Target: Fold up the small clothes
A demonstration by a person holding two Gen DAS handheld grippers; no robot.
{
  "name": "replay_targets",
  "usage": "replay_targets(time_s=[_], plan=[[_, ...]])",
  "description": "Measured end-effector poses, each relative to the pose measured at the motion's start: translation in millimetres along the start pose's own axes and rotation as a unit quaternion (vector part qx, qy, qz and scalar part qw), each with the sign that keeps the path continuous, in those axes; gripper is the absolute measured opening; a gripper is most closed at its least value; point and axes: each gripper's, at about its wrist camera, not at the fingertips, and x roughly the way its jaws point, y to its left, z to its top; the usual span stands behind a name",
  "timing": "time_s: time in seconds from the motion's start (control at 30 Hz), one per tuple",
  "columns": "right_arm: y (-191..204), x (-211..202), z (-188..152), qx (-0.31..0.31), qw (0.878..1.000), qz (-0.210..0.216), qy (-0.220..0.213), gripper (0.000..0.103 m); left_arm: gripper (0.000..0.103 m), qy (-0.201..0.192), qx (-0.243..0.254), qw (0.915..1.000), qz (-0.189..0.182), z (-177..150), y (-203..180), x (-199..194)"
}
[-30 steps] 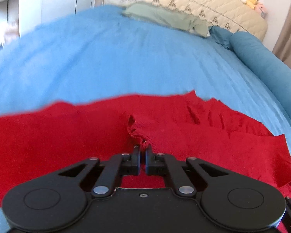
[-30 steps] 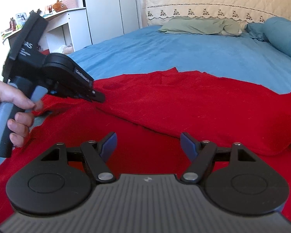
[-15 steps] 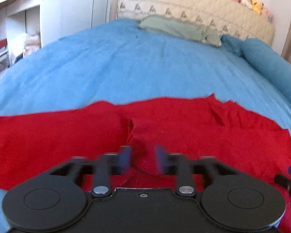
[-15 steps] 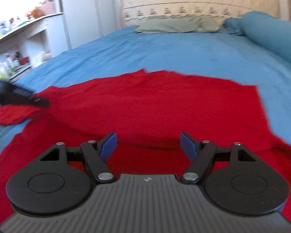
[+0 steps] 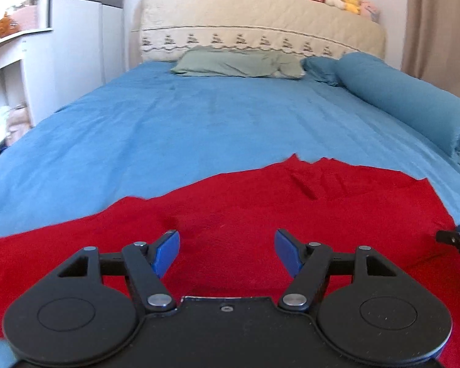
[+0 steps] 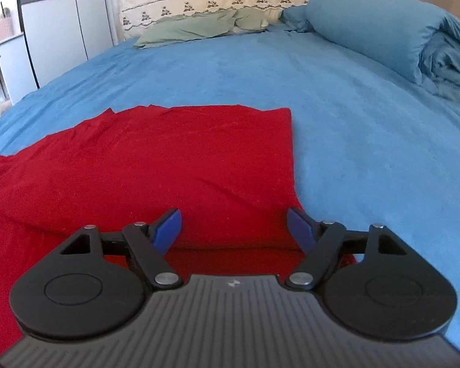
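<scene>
left gripper (image 5: 227,253) has let go of the pinched fold; jaws opening, empty. red garment (image 5: 260,214) lies flat on the near bed (image 5: 199,122). right gripper (image 6: 234,230) opening too, empty, at the garment's right edge. fold laid; next grab pending.

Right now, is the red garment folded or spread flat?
Folded at least once: in the right wrist view the red garment shows an upper layer lying over a lower one, its fold edge crossing near the camera.
</scene>
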Motion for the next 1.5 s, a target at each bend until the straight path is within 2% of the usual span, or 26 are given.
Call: replay_targets(time_s=[0.13, 0.2, 0.27, 0.33, 0.47, 0.6, 0.67, 0.73, 0.8, 0.83, 1.0, 1.07, 1.17, 1.27, 1.33, 1.43, 1.5], plan=[[12, 3, 16, 0.001, 1.0, 0.006, -0.027, 0.094, 0.077, 0.021, -0.002, 0.9998, -0.007, 12, -1, 37], [17, 16, 28, 0.008, 1.0, 0.001, -0.026, 0.094, 0.077, 0.028, -0.021, 0.9994, 0.001, 13, 6, 53], [14, 28, 33, 0.033, 0.999, 0.005, -0.024, 0.094, 0.077, 0.047, -0.049, 0.9976, -0.016, 9, 17, 69], [10, 39, 33, 0.048, 0.999, 0.011, -0.02, 0.096, 0.077, 0.06, -0.061, 0.9961, -0.025, 4, 24, 76], [7, 49, 29, 0.043, 0.999, 0.012, -0.014, 0.098, 0.077, 0.056, -0.065, 0.9958, -0.032, 5, 26, 71], [10, 46, 30, 0.033, 0.999, 0.01, -0.014, 0.099, 0.078, 0.058, -0.083, 0.9948, -0.013, 16, 30, 51], [15, 31, 32, 0.03, 0.999, 0.0, -0.039, 0.099, 0.089, 0.041, -0.091, 0.995, 0.008, 19, 35, 24], [18, 12, 36, 0.044, 0.997, 0.014, -0.059, 0.099, 0.102, 0.005, -0.11, 0.9934, 0.033, 17, 46, -14], [20, -7, 40, 0.058, 0.995, 0.039, -0.068, 0.1, 0.103, -0.03, -0.129, 0.9899, 0.051, 13, 61, -51], [21, -17, 41, 0.061, 0.994, 0.048, -0.073, 0.103, 0.103, -0.041, -0.139, 0.9873, 0.065, 11, 69, -69], [40, -57, 40, 0.043, 0.992, 0.07, -0.098, 0.103, 0.103, -0.058, -0.196, 0.9699, 0.132, -15, 128, -142], [53, -66, 39, 0.02, 0.993, 0.068, -0.091, 0.103, 0.103, -0.051, -0.212, 0.9635, 0.156, -26, 152, -159], [74, -77, 32, -0.006, 0.994, 0.08, -0.076, 0.103, 0.103, -0.03, -0.251, 0.9484, 0.191, -48, 194, -172], [97, -86, 20, -0.027, 0.993, 0.094, -0.065, 0.103, 0.101, -0.006, -0.306, 0.9332, 0.188, -69, 235, -169], [115, -88, 12, -0.047, 0.992, 0.104, -0.056, 0.103, 0.093, -0.003, -0.347, 0.9198, 0.184, -82, 259, -165], [144, -85, 1, -0.073, 0.99, 0.111, -0.046, 0.103, 0.084, 0.002, -0.383, 0.9055, 0.182, -91, 287, -154], [160, -82, -4, -0.083, 0.989, 0.115, -0.039, 0.103, 0.078, 0.0, -0.399, 0.8989, 0.182, -98, 302, -151]])
